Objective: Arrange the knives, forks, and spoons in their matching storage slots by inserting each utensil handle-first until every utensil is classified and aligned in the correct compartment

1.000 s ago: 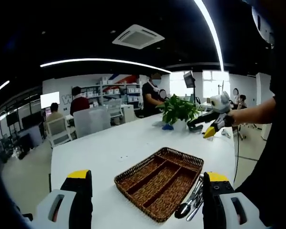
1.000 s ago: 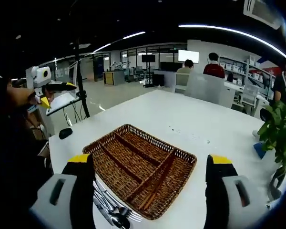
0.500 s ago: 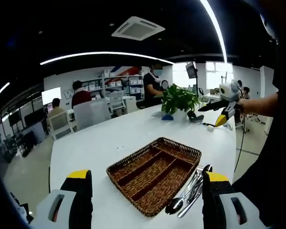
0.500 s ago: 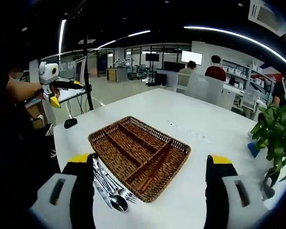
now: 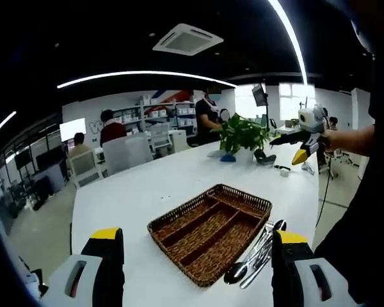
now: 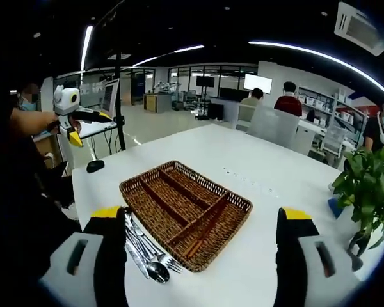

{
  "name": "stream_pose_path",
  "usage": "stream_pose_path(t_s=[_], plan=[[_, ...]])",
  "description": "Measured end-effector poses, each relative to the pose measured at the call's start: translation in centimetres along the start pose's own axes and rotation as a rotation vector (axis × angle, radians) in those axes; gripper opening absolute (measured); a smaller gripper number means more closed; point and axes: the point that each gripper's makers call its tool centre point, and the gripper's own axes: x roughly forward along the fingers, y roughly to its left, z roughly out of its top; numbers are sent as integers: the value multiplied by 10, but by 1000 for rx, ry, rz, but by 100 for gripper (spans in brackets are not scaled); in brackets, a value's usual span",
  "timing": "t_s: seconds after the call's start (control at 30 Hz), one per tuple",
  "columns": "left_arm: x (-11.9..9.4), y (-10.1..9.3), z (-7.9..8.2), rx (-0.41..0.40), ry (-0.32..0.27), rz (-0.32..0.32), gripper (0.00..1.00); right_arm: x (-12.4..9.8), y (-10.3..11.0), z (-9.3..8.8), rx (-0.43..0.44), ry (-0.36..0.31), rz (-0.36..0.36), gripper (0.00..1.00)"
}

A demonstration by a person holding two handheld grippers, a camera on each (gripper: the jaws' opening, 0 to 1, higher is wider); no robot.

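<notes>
A brown wicker cutlery tray (image 5: 210,230) (image 6: 185,210) with three long slots lies on the white table, its slots bare. A loose pile of spoons, forks and knives (image 5: 255,254) (image 6: 146,251) rests on the table beside the tray's long side. My left gripper (image 5: 195,268) is open, held above the table before the tray with nothing between its jaws; it also appears at far left in the right gripper view (image 6: 77,125). My right gripper (image 6: 201,268) is open too, raised over the table, and appears at far right in the left gripper view (image 5: 296,146).
A potted green plant (image 5: 241,139) (image 6: 370,192) stands at the table's far end with a small blue object (image 5: 226,158) beside it. A black mouse-like item (image 6: 95,165) lies near one corner. Several people, chairs and shelves occupy the room behind.
Both views have shifted slightly as the hands moved; the tray and cutlery pile have stayed where they were. Both grippers remain open.
</notes>
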Motion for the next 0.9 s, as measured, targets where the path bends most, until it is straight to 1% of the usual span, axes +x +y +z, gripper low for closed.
stream_pose_path(t_s=[0.07,0.27,0.37,0.47,0.53,0.67,0.73,0.77,0.8,0.87,0.9], plan=[[-1,-1,-1,3,3,-3,100,1,-1,-1,-2,4,-1,99],[-3,-2,-4,0,12,-3,100,0,4,5,-6,-12,18,99],[-4,-2,-10,6,14,2,100,4,7,6,-36,-16,29,99],[-3,-3,-15,-9,20,-2,100,9,12,7,-40,-10,45,99],[-2,-5,-16,-19,17,-8,100,13,19,9,-47,-9,60,99],[0,-4,-20,-10,31,-2,100,27,44,10,-117,-18,150,99],[0,-4,-24,11,48,-8,100,34,51,9,-128,-11,159,99],[0,-4,-24,11,51,-12,100,36,56,11,-141,-23,178,99],[0,-3,-25,9,51,-12,100,38,64,16,-156,-52,208,98],[-2,0,-26,2,44,-5,100,43,76,14,-159,-40,239,93],[-2,1,-27,1,43,-4,100,44,77,13,-160,-35,241,91]])
